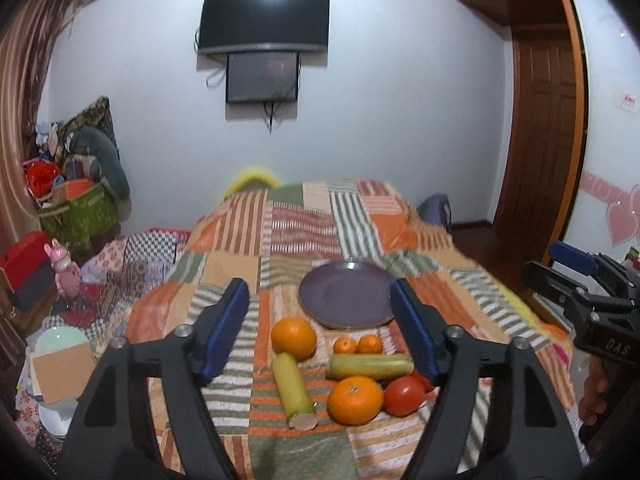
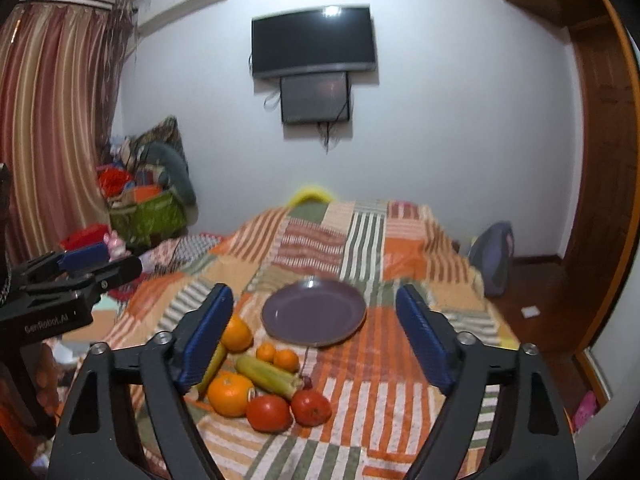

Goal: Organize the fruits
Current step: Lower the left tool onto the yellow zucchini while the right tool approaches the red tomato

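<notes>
A purple plate (image 1: 346, 300) (image 2: 314, 312) lies on the patchwork bedspread. In front of it lie two big oranges (image 1: 293, 338) (image 1: 355, 400) (image 2: 237, 334) (image 2: 229, 395), two small mandarins (image 1: 359, 345) (image 2: 279, 357), two corn cobs (image 1: 293, 390) (image 1: 370, 365) (image 2: 267, 376) and two red tomatoes (image 1: 404, 396) (image 2: 269, 413) (image 2: 311, 407). My left gripper (image 1: 320, 328) is open and empty above the fruit. My right gripper (image 2: 314, 334) is open and empty, hovering above and right of the pile. Each gripper shows at the edge of the other's view (image 1: 576, 276) (image 2: 76, 268).
The bedspread (image 1: 304, 224) covers a bed that runs to the far wall with a TV (image 1: 264, 20). Clutter, a green bag (image 1: 80, 212) and boxes stand at the left. A wooden door (image 1: 540, 128) and a blue backpack (image 2: 494, 256) are on the right.
</notes>
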A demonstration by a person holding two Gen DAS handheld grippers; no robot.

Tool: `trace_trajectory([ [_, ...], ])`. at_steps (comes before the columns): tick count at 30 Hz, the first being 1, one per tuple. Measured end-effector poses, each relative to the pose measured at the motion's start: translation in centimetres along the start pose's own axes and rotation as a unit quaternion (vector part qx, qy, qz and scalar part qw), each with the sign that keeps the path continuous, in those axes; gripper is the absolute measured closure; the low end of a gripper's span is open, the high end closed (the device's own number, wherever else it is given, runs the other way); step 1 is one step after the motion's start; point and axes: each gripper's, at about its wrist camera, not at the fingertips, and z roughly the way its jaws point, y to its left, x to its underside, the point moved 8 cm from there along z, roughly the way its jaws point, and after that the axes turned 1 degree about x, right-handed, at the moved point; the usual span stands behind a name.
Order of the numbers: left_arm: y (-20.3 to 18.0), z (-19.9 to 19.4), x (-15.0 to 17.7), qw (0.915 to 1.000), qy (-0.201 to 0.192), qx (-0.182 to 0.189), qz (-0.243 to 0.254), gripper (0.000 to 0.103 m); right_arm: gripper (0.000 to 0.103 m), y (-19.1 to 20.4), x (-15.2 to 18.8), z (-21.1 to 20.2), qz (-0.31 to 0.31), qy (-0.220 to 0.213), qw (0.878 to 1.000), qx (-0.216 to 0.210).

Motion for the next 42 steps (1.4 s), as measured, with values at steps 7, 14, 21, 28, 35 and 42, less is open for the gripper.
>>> trace_trajectory([
  [7,1.5,4.4,3.3,0.9973,0.073,-0.007,0.008,0.043,0.049,-1.0,3.8,3.6,0.003,0.083,0.996,-0.02],
  [14,3.1,8.6,7.5,0.9873,0.159,0.004,-0.001,0.05,0.049,-2.0,7.9,6.5,0.005,0.173,0.984,-0.037],
  [21,3.7,11.5,11.3,0.9752,0.22,0.015,-0.016,0.05,0.049,-2.7,11.1,8.5,0.018,0.228,0.972,-0.05],
  [28,3.7,13.7,13.3,0.9666,0.254,0.016,-0.03,0.05,0.049,-2.0,12.9,9.7,0.031,0.26,0.962,-0.075],
  [35,4.1,15.5,14.6,0.9603,0.275,0.014,-0.046,0.05,0.049,-1.5,14.0,10.6,0.033,0.278,0.956,-0.087],
  [42,4.1,17.2,15.7,0.9543,0.292,0.016,-0.062,0.05,0.049,-1.6,14.0,10.8,0.031,0.28,0.955,-0.091],
])
